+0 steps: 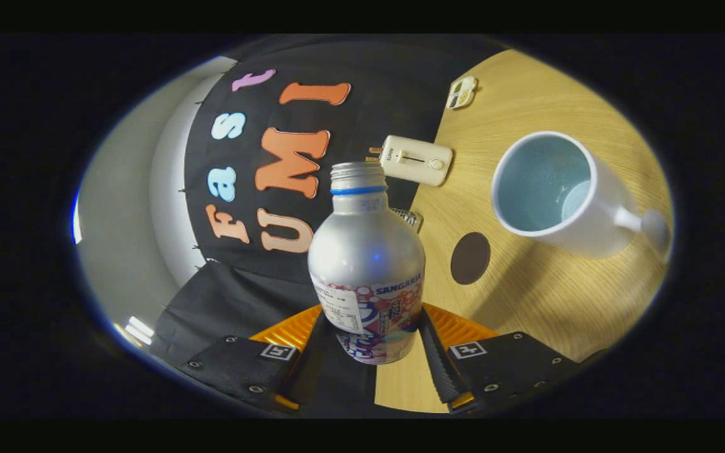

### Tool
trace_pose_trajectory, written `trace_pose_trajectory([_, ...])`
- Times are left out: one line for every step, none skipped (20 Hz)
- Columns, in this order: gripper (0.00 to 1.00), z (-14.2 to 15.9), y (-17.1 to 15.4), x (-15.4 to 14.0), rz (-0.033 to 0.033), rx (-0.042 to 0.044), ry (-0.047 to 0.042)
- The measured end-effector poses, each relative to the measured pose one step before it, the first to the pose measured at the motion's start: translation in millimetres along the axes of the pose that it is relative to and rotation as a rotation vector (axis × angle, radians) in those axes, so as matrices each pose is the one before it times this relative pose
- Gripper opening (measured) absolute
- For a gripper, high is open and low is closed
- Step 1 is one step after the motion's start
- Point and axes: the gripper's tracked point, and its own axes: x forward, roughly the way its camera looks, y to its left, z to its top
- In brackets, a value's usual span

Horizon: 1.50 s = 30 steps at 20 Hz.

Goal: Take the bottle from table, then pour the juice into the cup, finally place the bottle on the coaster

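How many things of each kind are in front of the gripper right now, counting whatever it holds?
Bottle, cap off, clamped between the gripper fingers: 1
Cup, white, on the table beyond the fingers: 1
Coaster, dark and round, between bottle and cup: 1
White remote-like device, by the table's far edge: 1
Small items too unclear to name: 2
Total: 6

Bare table (526, 302) between cup (557, 189), coaster (470, 258)

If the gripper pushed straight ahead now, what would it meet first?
Nothing new at once: the gripper is shut on the bottle, which fills the line between its fingers. Beyond it likely hangs the booth's black wall cloth; depth unclear.
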Motion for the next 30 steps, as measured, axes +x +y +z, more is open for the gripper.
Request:
trace_pose_trajectory([0.73,0.25,1.03,0.88,0.0054,0.01129,0.00071])
trace_pose_trajectory([0.73,0.87,-0.55,-1.29,0.00213,0.00936,0.0003])
trace_pose_trajectory([0.73,1.59,1.11,-0.13,0.00537,0.01627,-0.0011])
trace_pose_trajectory([0.73,1.0,1.99,-0.74,0.00589,0.01517,-0.00077])
trace_pose_trajectory([0.73,1.18,1.45,0.38,0.00324,0.01425,0.00222])
trace_pose_trajectory([0.73,-0.6,2.22,-1.0,0.00243,0.0156,0.00133])
trace_pose_trajectory([0.74,1.25,2.78,0.04,0.00451,0.01695,0.00356])
trace_pose_trajectory([0.74,-0.06,1.61,-0.58,0.00221,0.01758,0.00265])
trace_pose_trajectory([0.73,0.87,0.22,1.59,0.0012,0.01554,0.00036])
trace_pose_trajectory([0.73,-0.23,0.44,-0.78,-0.0015,0.01151,0.00256])
trace_pose_trajectory([0.73,1.23,0.77,0.64,0.0025,0.01554,-0.00155])
trace_pose_trajectory([0.73,-0.67,1.74,-2.47,0.00157,0.01494,0.00332])
trace_pose_trajectory([0.73,-0.19,1.59,1.87,0.00337,0.01962,0.00351])
trace_pose_trajectory([0.73,-1.75,2.19,-0.47,0.00399,0.01429,0.00672])
trace_pose_trajectory([0.73,-1.46,0.14,0.46,0.00173,0.0162,0.00754])
trace_pose_trajectory([0.73,-1.73,1.4,-0.13,0.00534,0.0182,0.00641])
trace_pose_trajectory([0.73,0.23,0.24,-0.18,0.00216,0.0175,0.00102])
trace_pose_trajectory([0.73,-0.01,0.14,0.05,0.00087,0.00961,-0.00011])
trace_pose_trajectory([0.73,0.89,-1.19,1.63,-0.00305,0.007,-0.00275])
trace_pose_trajectory([0.73,0.47,0.01,-0.49,0.00176,0.0098,0.00176])
trace_pose_trajectory([0.73,1.5,0.49,-0.86,0.00351,0.0215,-0.00246])
trace_pose_trajectory([0.73,-0.16,1.66,0.2,0.00417,0.01387,0.00005])
trace_pose_trajectory([0.73,-0.09,1.23,0.49,0.00338,0.0132,-0.00016])
trace_pose_trajectory([0.74,0.7,2.65,-1.66,0.00909,0.01467,0.00172])
trace_pose_trajectory([0.73,0.27,1.07,0.2,0.00474,0.00785,0.00029])
trace_pose_trajectory([0.73,-0.59,1.25,1.03,0.00554,0.00333,-0.00074])
trace_pose_trajectory([0.73,1.01,0.05,0.18,0.00342,0.00964,-0.00125])
trace_pose_trajectory([0.73,0.49,2.58,-1.15,0.00662,0.01186,-0.00121])
trace_pose_trajectory([0.73,0.71,0.16,0.64,0.00282,0.01021,-0.00317])
trace_pose_trajectory([0.73,-0.27,1.49,-0.59,0.00542,0.00661,-0.00097])
